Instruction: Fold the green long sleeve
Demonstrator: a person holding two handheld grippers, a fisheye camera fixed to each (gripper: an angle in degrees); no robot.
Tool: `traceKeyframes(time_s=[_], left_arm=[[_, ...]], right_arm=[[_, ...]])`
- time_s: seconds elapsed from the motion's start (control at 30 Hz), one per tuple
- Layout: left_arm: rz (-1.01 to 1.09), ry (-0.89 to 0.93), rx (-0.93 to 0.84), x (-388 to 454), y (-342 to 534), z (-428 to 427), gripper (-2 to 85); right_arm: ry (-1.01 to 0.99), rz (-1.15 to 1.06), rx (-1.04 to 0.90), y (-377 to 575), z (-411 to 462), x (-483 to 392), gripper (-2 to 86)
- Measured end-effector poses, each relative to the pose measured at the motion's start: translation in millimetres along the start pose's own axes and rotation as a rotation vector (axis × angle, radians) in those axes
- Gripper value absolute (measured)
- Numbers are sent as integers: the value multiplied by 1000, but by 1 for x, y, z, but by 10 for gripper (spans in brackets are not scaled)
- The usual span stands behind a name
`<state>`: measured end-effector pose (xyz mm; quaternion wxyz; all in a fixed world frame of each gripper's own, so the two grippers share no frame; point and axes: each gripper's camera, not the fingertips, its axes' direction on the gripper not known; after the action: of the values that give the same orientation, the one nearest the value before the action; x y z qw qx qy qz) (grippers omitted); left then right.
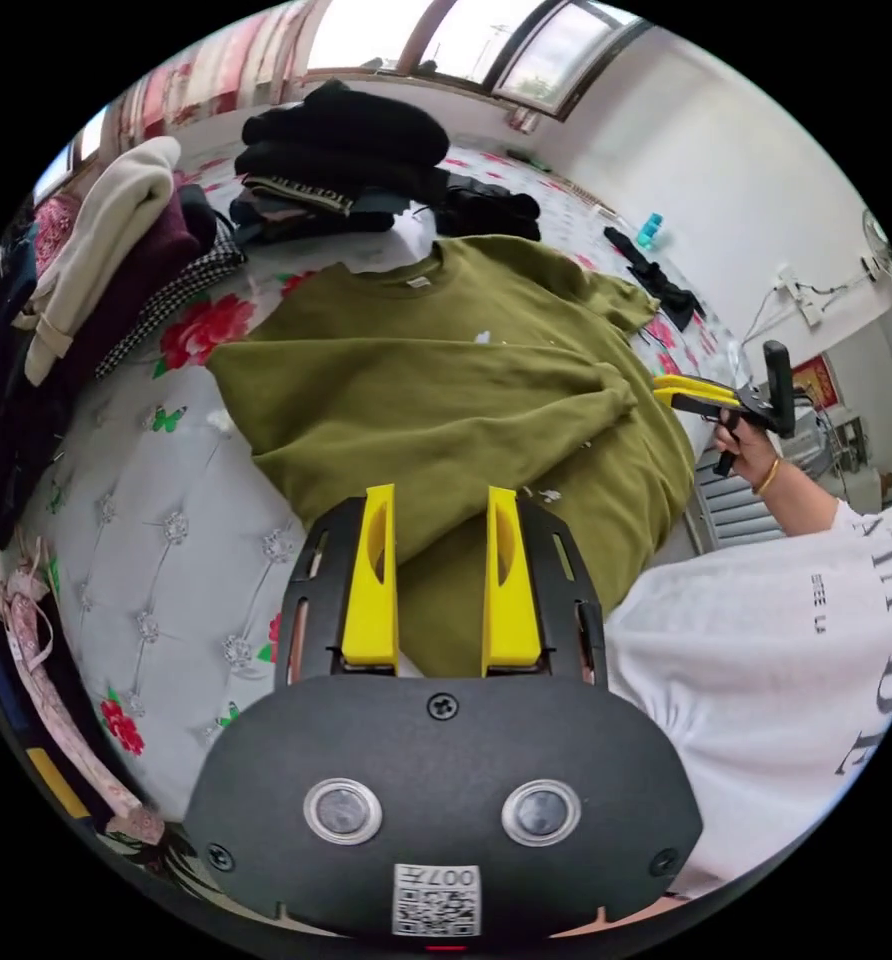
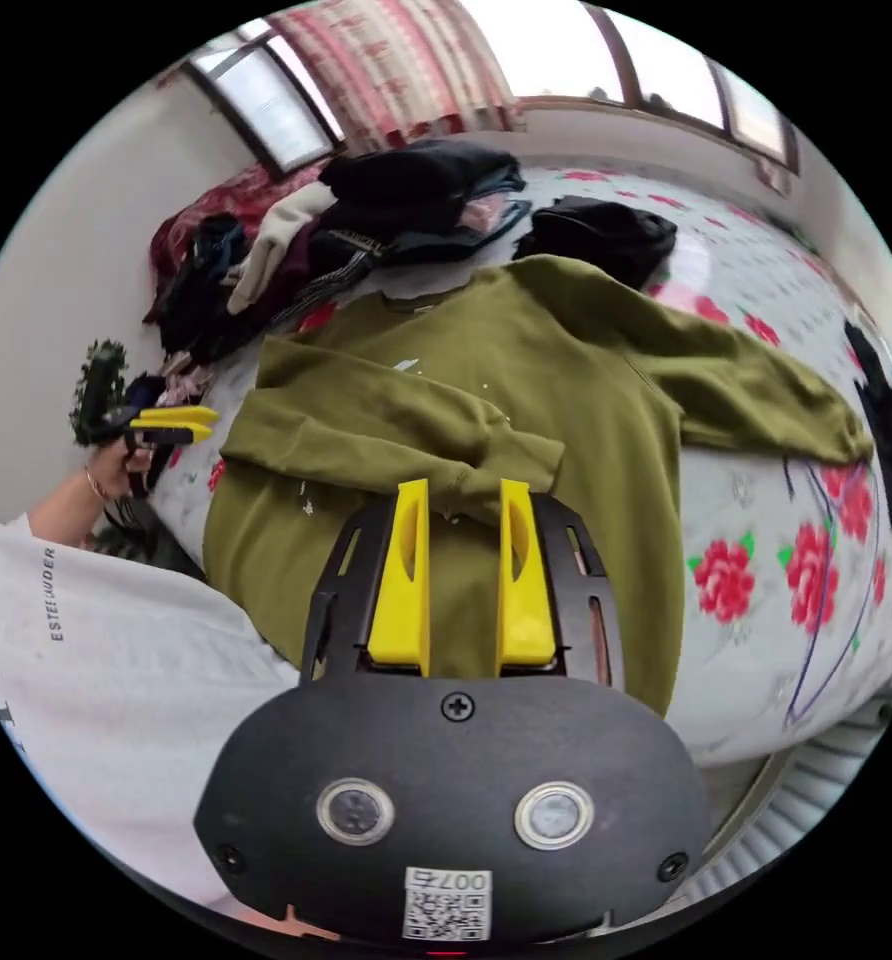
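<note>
Both grippers (image 1: pixel 437 500) (image 2: pixel 463 495) hover parted and empty; one sleeve (image 2: pixel 386 435) of the green long sleeve (image 1: pixel 466 400) lies folded ahead, the other sleeve (image 2: pixel 756 390) not yet

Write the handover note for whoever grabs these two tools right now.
Left tool: open, holding nothing, over the shirt's near edge.
Right tool: open, empty, just by the folded sleeve's cuff.
Green shirt lies face up on the flowered bed.
Done: one sleeve folded across the chest.
Left: fold in the other sleeve, still spread out, then fold the body.

Bright window daylight (fisheye-warped edges)
</note>
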<state>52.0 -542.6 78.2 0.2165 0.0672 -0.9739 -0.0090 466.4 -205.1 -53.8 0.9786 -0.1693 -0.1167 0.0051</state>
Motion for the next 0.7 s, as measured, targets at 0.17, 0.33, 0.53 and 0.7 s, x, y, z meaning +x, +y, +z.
traceKeyframes(time_s=[0.17, 0.33, 0.53, 0.7], left_arm=[[44, -172, -279, 9, -3, 63, 91], [49, -233, -232, 34, -2, 44, 82], [-96, -182, -165, 33, 2, -3, 78], [-316, -75, -20, 28, 5, -39, 67]], right_arm=[[100, -200, -304, -10, 87, -20, 81], [-11, -134, -248, 5, 74, 1, 85], [-96, 106, -45, 28, 15, 81, 70], [-166, 591, 337, 60, -54, 240, 64]])
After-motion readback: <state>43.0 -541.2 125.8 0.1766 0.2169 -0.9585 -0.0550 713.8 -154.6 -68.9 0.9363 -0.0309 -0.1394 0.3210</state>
